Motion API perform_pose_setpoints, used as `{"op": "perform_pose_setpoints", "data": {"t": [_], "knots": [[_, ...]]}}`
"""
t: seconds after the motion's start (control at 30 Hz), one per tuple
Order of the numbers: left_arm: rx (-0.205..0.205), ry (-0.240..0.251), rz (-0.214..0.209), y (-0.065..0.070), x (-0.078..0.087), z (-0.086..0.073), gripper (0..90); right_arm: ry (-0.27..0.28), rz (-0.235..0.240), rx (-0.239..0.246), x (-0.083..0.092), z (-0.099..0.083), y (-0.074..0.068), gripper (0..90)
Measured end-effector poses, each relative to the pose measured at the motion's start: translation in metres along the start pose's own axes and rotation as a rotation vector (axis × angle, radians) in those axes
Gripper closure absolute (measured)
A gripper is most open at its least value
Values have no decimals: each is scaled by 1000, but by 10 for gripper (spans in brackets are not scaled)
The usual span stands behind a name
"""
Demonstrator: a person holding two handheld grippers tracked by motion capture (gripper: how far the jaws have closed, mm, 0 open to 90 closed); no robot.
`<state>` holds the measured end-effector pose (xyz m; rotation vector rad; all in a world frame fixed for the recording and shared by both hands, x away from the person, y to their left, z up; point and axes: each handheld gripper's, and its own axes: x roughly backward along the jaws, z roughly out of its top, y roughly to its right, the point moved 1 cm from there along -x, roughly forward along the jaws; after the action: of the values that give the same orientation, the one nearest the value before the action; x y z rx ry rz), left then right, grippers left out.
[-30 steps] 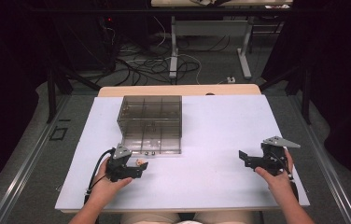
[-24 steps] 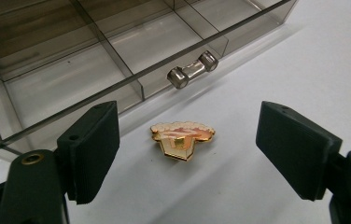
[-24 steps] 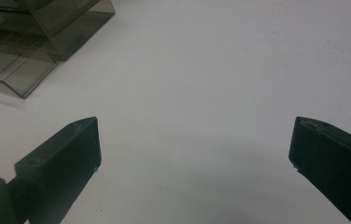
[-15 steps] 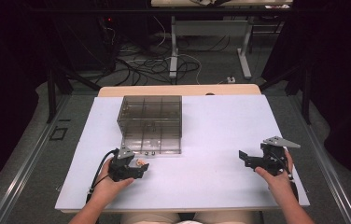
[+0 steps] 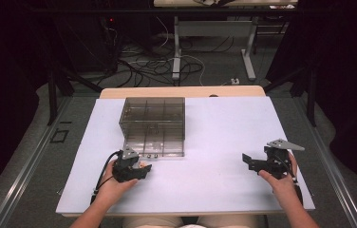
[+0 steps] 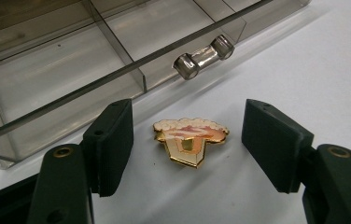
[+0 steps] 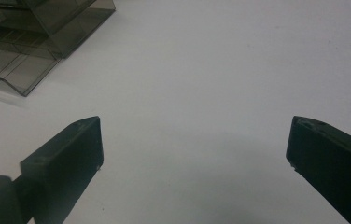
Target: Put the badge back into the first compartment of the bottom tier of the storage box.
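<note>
Landmark: smoked-plastic drawer cabinet (image 5: pixel 153 126), standing on the white table top (image 5: pixel 224 133), toward the far left part of it; compartments inside divided by thin clear walls.

Cabinet drawer handle (image 6: pixel 204 55): clear bar between two metal knobs, on the front edge of the lowest drawer, facing the near side of the table.

Enamel pin (image 6: pixel 190 140): gold-edged, cream and orange top over a small tapering base; lying flat on the table top just in front of the cabinet, near the drawer handle and slightly to its left in the left gripper view. Not touching the cabinet.

Left gripper (image 5: pixel 136 170): held in the left hand (image 5: pixel 112 187), low over the table just in front of the cabinet's near edge. Jaws partway open and just been closing in; pin lying between the two pads (image 6: pixel 113 140), clear table visible on either side of it, neither pad touching it. Nothing gripped.

Right gripper (image 5: pixel 250 162): held in the right hand (image 5: pixel 281 183), well to the right of the cabinet, near the table's right edge. Jaws spread wide over bare white surface, nothing between them; cabinet corner visible far off at upper left of the right gripper view.
</note>
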<state>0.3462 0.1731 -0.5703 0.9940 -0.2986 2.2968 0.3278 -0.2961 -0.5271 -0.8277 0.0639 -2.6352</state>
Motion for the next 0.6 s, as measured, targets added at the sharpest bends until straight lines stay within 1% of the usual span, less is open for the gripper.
{"op": "perform_pose_setpoints", "data": {"t": [0.07,0.17,0.4,0.43,0.6], "knots": [[-9,-1,8,0,0,0,370,0,-1,0,0,0,0,36],[4,-1,19,0,0,0,394,2,-4,4,-1,0,0,38],[3,5,23,2,1,0,445,1,1,10,-1,0,1,45],[3,5,23,2,1,0,457,-1,-1,2,0,0,1,47],[11,7,23,2,1,0,481,-1,0,0,0,0,1,51]]}}
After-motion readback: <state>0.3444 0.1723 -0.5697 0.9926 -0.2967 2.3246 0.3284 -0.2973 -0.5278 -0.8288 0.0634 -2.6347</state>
